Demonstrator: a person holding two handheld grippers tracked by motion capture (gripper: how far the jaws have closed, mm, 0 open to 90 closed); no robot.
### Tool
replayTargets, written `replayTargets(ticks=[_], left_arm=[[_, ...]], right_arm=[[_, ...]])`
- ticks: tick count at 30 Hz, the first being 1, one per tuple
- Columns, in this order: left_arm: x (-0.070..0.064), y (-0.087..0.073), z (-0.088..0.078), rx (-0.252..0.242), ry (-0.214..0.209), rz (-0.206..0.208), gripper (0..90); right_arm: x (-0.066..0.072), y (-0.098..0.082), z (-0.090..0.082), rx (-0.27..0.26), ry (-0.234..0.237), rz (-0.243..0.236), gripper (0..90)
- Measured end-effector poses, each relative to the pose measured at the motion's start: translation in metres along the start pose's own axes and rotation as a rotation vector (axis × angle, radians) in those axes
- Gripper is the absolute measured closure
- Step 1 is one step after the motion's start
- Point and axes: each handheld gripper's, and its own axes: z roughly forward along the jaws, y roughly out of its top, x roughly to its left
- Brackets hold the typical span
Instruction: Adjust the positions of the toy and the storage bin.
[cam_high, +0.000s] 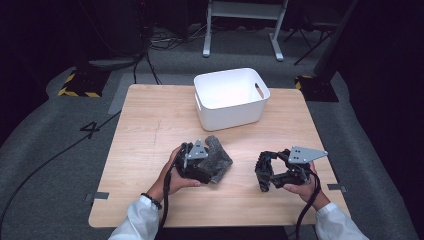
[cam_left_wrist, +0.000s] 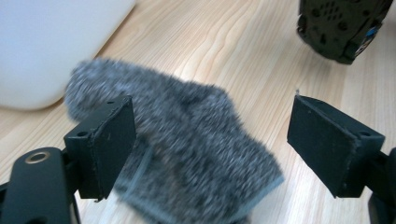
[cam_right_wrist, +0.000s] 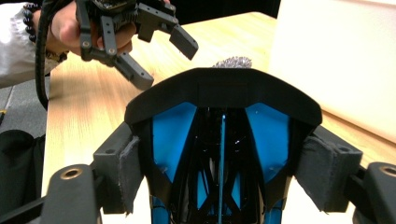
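A grey fuzzy cloth (cam_high: 220, 154) lies flat on the wooden table (cam_high: 150, 125) in front of the white bin. My left gripper (cam_high: 212, 165) hovers just over it, jaws spread wide; in the left gripper view the cloth (cam_left_wrist: 196, 112) lies under and between the black pads (cam_left_wrist: 109, 140), which do not press on it. My right gripper (cam_high: 274, 172) stays to the right, shut on a black frame-like object with blue inner faces (cam_right_wrist: 219, 121), also seen as the dark piece (cam_high: 262, 175). The right gripper view shows the left gripper (cam_right_wrist: 166, 60) open above the table.
A white plastic bin (cam_high: 230, 117) with handle slots stands at the table's far middle, close behind the cloth. The table's front edge runs just ahead of the person's white sleeves. Dark floor with cables and desk legs lies beyond.
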Motion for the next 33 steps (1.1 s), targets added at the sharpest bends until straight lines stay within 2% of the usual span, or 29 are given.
replayTargets(ticks=[6, 10, 12, 14, 18, 22, 27, 30, 33], left_arm=[[0.007, -0.021, -0.011, 0.078, 0.029, -0.001, 16.2], [0.012, -0.042, -0.020, 0.137, 0.051, -0.009, 16.0], [0.012, -0.052, -0.025, 0.160, 0.060, 0.003, 16.5], [0.011, -0.060, -0.029, 0.180, 0.070, 0.008, 17.1], [0.011, -0.073, -0.036, 0.201, 0.072, -0.008, 16.7], [0.016, -0.081, -0.040, 0.208, 0.080, -0.024, 16.4], [0.021, -0.085, -0.036, 0.226, 0.095, -0.055, 16.3], [0.021, -0.086, -0.033, 0.246, 0.091, -0.051, 16.2], [0.021, -0.086, -0.032, 0.245, 0.083, -0.055, 16.1]], right_arm=[[0.000, 0.001, 0.001, 0.038, 0.003, 0.002, 25.6], [-0.004, 0.000, 0.002, 0.099, 0.015, 0.011, 25.6], [-0.005, -0.001, 0.002, 0.121, 0.012, 0.015, 25.6], [-0.006, -0.002, 0.003, 0.150, 0.016, 0.017, 25.6], [-0.008, -0.001, 0.002, 0.175, 0.019, 0.018, 25.6], [-0.011, -0.001, 0.001, 0.201, 0.011, 0.031, 25.6], [-0.014, -0.002, 0.002, 0.235, 0.003, 0.038, 25.6], [-0.014, -0.003, 0.004, 0.259, 0.000, 0.030, 25.5], [-0.015, -0.007, 0.009, 0.287, -0.012, 0.022, 25.5]])
